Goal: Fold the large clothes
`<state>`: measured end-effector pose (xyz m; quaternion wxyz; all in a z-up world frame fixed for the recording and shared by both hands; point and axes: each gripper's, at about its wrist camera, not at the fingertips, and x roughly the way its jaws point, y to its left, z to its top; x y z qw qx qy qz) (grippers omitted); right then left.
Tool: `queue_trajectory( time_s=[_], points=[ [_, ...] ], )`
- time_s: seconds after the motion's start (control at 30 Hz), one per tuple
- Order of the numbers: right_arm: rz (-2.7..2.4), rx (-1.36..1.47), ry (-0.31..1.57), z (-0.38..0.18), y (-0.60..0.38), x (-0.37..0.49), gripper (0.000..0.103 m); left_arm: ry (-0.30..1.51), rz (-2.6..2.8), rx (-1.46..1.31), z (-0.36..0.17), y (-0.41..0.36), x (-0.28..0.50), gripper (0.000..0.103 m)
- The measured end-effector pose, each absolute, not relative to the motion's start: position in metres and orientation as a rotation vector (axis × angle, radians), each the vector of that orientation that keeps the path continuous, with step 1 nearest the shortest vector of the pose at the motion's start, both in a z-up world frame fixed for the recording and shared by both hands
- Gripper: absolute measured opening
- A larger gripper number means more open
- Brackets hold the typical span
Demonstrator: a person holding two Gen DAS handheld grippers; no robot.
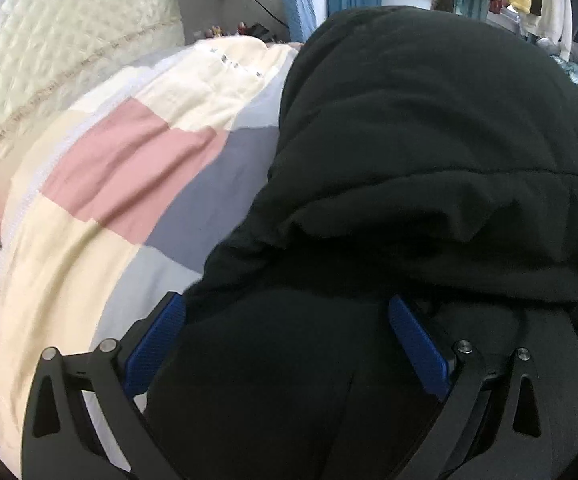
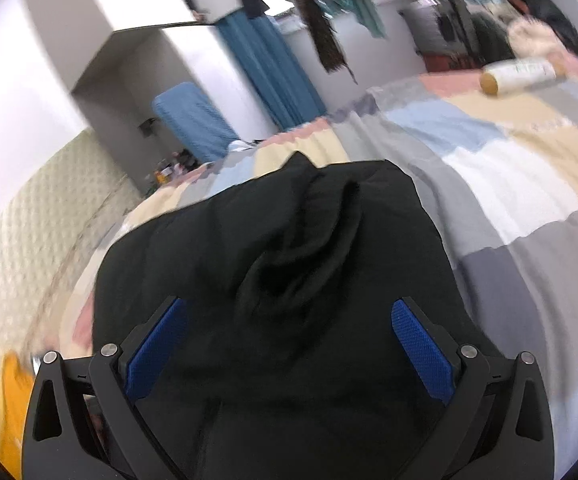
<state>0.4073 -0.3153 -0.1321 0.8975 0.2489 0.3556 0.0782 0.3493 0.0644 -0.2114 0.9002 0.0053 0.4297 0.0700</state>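
Left wrist view
- Left gripper (image 1: 287,336): hanging over the bed with jaws spread wide, clamping nothing.
- Black garment (image 1: 429,152): lying bunched directly ahead of and beneath the fingers, filling the gap between the blue pads (image 1: 417,344), a thick fold heaping just beyond the fingertips.
- Patchwork bedspread (image 1: 129,168): spreading out to the left of the gripper, under the garment.
- Quilted headboard (image 1: 49,60): standing far ahead to the left.

Right wrist view
- Right gripper (image 2: 289,340): hovering with fingers apart, gripping nothing.
- Black garment (image 2: 281,240): sitting straight ahead and below, a puckered hollow rising between the two pads.
- Bedspread (image 2: 509,184): stretching ahead to the right.
- Cylindrical bottle (image 2: 519,74): lying far ahead to the right, well apart from the garment.

Step in hand
- Judging: partway through folding, probably settling or releasing a fold, both grippers positioned over cloth.
- Next move, judging: closing on an edge of the bunched part and drawing it flat before folding again.

Writing
- Bottle label: too blurred for reading; no other lettering showing.
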Motion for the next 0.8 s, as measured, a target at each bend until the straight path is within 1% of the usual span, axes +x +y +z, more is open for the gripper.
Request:
queue_trajectory(
  time_s=[0.07, 0.1, 0.13, 0.17, 0.2, 0.23, 0.27, 0.33, 0.4, 0.5, 0.63, 0.73, 0.8],
  points=[
    [0.153, 0.554, 0.754, -0.139, -0.318, 0.426, 0.103, 0.846, 0.175, 0.021, -0.208, 0.064, 0.351, 0.101],
    [0.154, 0.562, 0.761, -0.142, -0.317, 0.434, 0.100, 0.834, 0.187, 0.011, -0.206, 0.067, 0.352, 0.101],
    [0.160, 0.563, 0.761, -0.142, -0.316, 0.439, 0.090, 0.819, 0.210, -0.015, -0.204, 0.073, 0.353, 0.101],
    [0.165, 0.555, 0.757, -0.142, -0.314, 0.444, 0.085, 0.803, 0.230, -0.042, -0.202, 0.080, 0.353, 0.101],
    [0.169, 0.549, 0.751, -0.138, -0.312, 0.446, 0.071, 0.779, 0.250, -0.072, -0.199, 0.089, 0.351, 0.101],
    [0.176, 0.548, 0.740, -0.135, -0.309, 0.447, 0.060, 0.755, 0.270, -0.105, -0.197, 0.097, 0.349, 0.101],
    [0.183, 0.543, 0.727, -0.131, -0.307, 0.449, 0.055, 0.739, 0.280, -0.137, -0.195, 0.105, 0.348, 0.101],
    [0.208, 0.506, 0.715, -0.116, -0.297, 0.447, 0.030, 0.726, 0.282, -0.210, -0.193, 0.120, 0.346, 0.101],
    [0.266, 0.473, 0.696, -0.099, -0.283, 0.442, 0.022, 0.730, 0.295, -0.255, -0.194, 0.133, 0.346, 0.101],
    [0.363, 0.448, 0.645, -0.071, -0.267, 0.429, 0.019, 0.727, 0.336, -0.279, -0.193, 0.141, 0.340, 0.101],
    [0.411, 0.464, 0.612, -0.047, -0.258, 0.419, 0.017, 0.754, 0.312, -0.421, -0.202, 0.163, 0.336, 0.101],
    [0.377, 0.471, 0.645, -0.048, -0.260, 0.421, 0.016, 0.761, 0.293, -0.422, -0.200, 0.160, 0.336, 0.101],
    [0.310, 0.461, 0.684, -0.061, -0.268, 0.427, 0.016, 0.767, 0.263, -0.424, -0.198, 0.157, 0.335, 0.101]
  ],
)
